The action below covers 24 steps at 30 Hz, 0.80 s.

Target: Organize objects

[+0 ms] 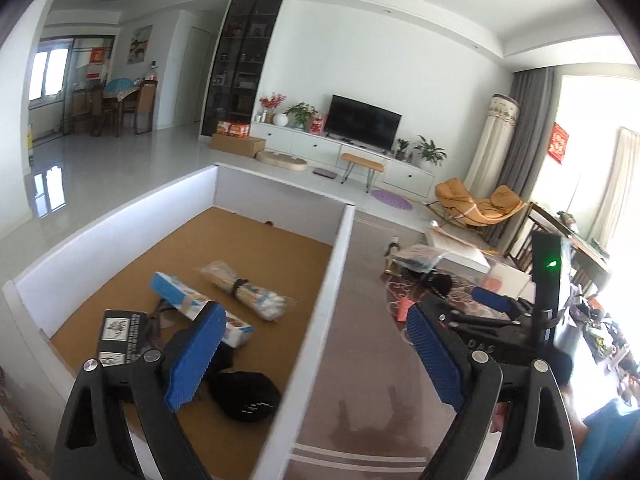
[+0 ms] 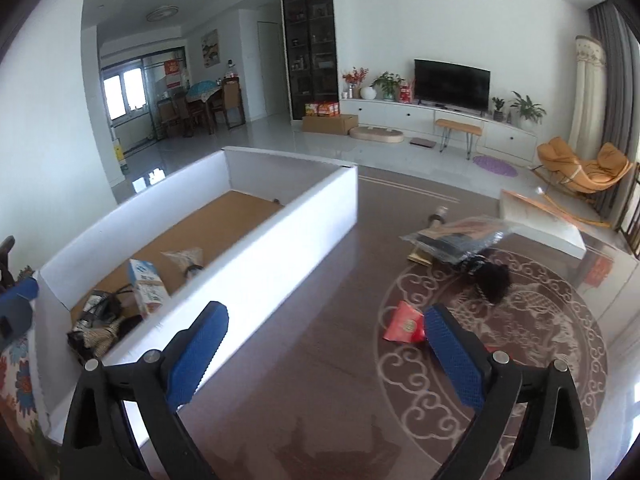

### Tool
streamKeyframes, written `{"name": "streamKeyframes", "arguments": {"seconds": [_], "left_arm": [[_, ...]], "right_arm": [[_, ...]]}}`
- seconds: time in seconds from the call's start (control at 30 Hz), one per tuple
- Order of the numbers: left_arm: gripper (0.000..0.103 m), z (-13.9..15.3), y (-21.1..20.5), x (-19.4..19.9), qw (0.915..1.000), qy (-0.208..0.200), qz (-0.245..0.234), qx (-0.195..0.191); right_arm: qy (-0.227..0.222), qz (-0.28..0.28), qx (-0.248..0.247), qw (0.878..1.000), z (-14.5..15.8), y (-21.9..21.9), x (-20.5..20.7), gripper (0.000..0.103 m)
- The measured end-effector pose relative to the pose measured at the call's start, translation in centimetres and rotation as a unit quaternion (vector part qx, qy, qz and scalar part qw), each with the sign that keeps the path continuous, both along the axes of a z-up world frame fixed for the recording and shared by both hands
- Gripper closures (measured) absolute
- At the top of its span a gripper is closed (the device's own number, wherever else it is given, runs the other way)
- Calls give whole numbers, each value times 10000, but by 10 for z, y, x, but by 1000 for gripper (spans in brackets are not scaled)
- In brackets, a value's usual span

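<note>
Pale tiled flooring runs back to a white media cabinet with a dark television (image 1: pixel 363 121), a tall black shelf unit and an orange rocking chair (image 1: pixel 478 203) near grey curtains. From the left wrist camera, a white-walled box (image 1: pixel 332 276) with a cork-brown floor fills the lower left; inside it lie a blue-and-white carton (image 1: pixel 192 300), a clear-wrapped bundle of pale sticks (image 1: pixel 244 290) tied with a dark band, a black printed box (image 1: pixel 120 334) and a black rounded item (image 1: pixel 246 396) nearest the camera. The left gripper (image 1: pixel 316 356) stands spread wide with nothing between its blue pads, one finger above the box contents and the other out over the brown table surface (image 1: pixel 360 360) beyond the box wall. Past that wall, the right gripper (image 1: pixel 460 312) shows from the side near a clutter of loose objects. From the right wrist camera, the same box (image 2: pixel 256 276) sits at the left, the carton (image 2: pixel 147 287) leaning upright among the dark items in its near corner. On the glossy brown table, patterned with a round scroll design (image 2: pixel 500 352), lie a red packet (image 2: pixel 404 326), a black fluffy item (image 2: pixel 494 280) and a clear plastic bag (image 2: pixel 456 240) holding dark things, all outside the box. The right gripper (image 2: pixel 326 350) is likewise spread wide and empty, its right finger just in front of the red packet; whether it touches cannot be told.
</note>
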<state>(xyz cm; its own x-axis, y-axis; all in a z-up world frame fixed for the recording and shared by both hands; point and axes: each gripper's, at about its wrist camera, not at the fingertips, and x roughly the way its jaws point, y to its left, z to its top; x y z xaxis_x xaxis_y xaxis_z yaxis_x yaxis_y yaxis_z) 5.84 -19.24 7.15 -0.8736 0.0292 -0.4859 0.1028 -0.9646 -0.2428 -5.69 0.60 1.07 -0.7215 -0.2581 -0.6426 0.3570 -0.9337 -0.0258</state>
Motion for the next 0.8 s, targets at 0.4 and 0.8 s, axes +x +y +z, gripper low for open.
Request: {"name": "streamKeyframes", "arguments": {"seconds": [0.4,0.8], "left_arm": [[2,-75,161,-39,9755,-1026,-1907,-379],[2,-117,172,-92,9703,-1622,-1519,-953]], "right_arm": [[-877,-1933,408,9764,-65,206,44,5],[-1066,-1733,491,9778,-77,195,47,5]]}}
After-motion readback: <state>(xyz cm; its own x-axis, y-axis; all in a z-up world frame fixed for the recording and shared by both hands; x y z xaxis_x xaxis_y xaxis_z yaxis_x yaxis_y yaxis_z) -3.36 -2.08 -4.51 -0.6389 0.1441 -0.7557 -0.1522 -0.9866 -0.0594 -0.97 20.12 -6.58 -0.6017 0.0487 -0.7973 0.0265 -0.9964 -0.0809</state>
